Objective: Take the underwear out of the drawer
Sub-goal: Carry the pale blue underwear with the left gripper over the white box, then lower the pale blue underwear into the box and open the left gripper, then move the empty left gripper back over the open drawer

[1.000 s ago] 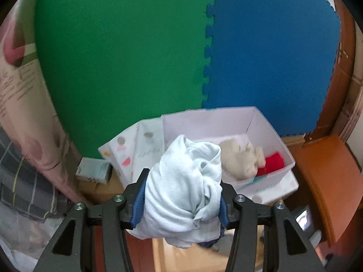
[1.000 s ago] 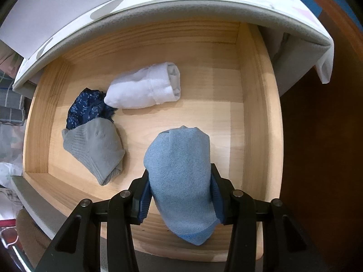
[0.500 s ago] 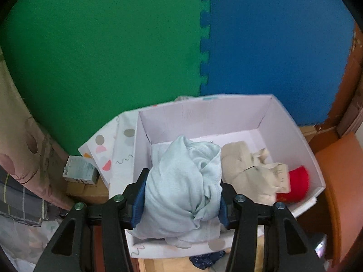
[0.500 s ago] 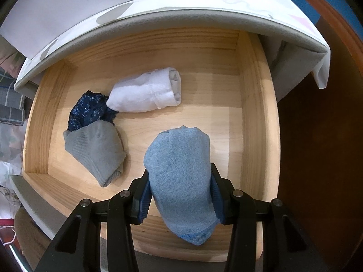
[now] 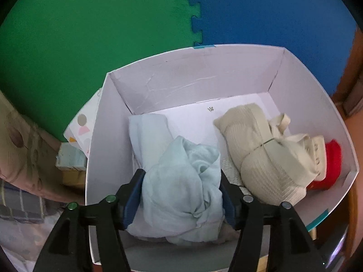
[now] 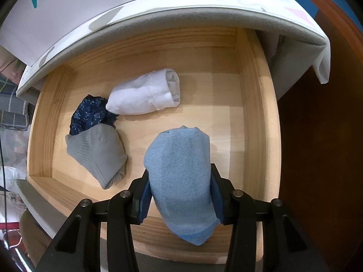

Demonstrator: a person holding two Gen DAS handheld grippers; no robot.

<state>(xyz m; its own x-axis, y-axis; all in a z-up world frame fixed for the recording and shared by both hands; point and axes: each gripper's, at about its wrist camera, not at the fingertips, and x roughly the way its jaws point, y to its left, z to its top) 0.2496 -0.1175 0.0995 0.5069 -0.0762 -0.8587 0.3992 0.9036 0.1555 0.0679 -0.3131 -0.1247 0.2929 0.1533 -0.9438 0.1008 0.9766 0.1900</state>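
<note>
3 bundles loose in drawer (image 6: 256, 104), 1 blue bundle (image 6: 181, 176) gripped

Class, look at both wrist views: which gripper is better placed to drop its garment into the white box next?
Left. The left gripper has its pale garment already inside the white box, jaws just opening. The right gripper holds a blue sock over the wooden drawer.
</note>
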